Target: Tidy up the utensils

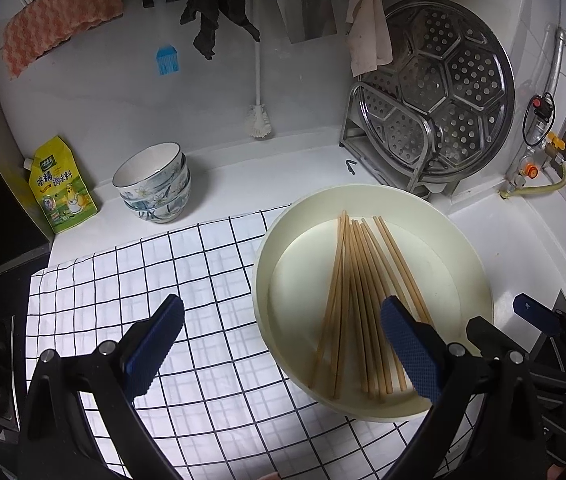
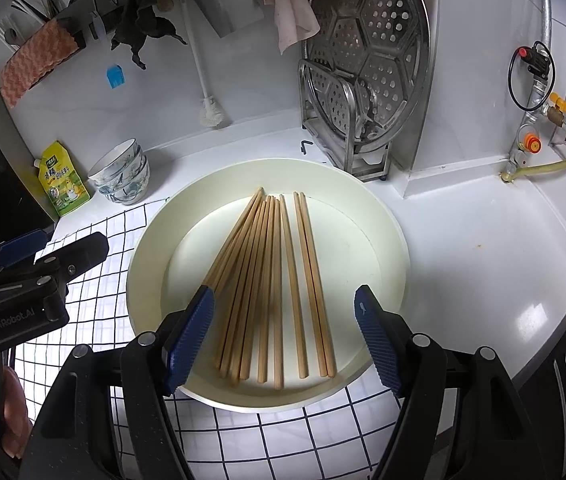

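A: Where are the wooden chopsticks (image 2: 271, 280) right now?

B: Loose in the cream round basin (image 2: 387, 248), fanned out, tips toward the far wall. The basin sits on the counter (image 2: 483, 260), partly on the checked cloth (image 2: 283, 440).

A: And your tools?

B: Your right hand-held gripper (image 2: 283, 332) hangs spread over their near ends, holding nothing. Your left hand-held gripper (image 1: 283, 344) is spread too, left of the basin, empty.

A: Which step is it?

B: Can't settle it: gathered here, or waiting to leave. Any pinch calls for 1 tight bundle, squarely between the pads.
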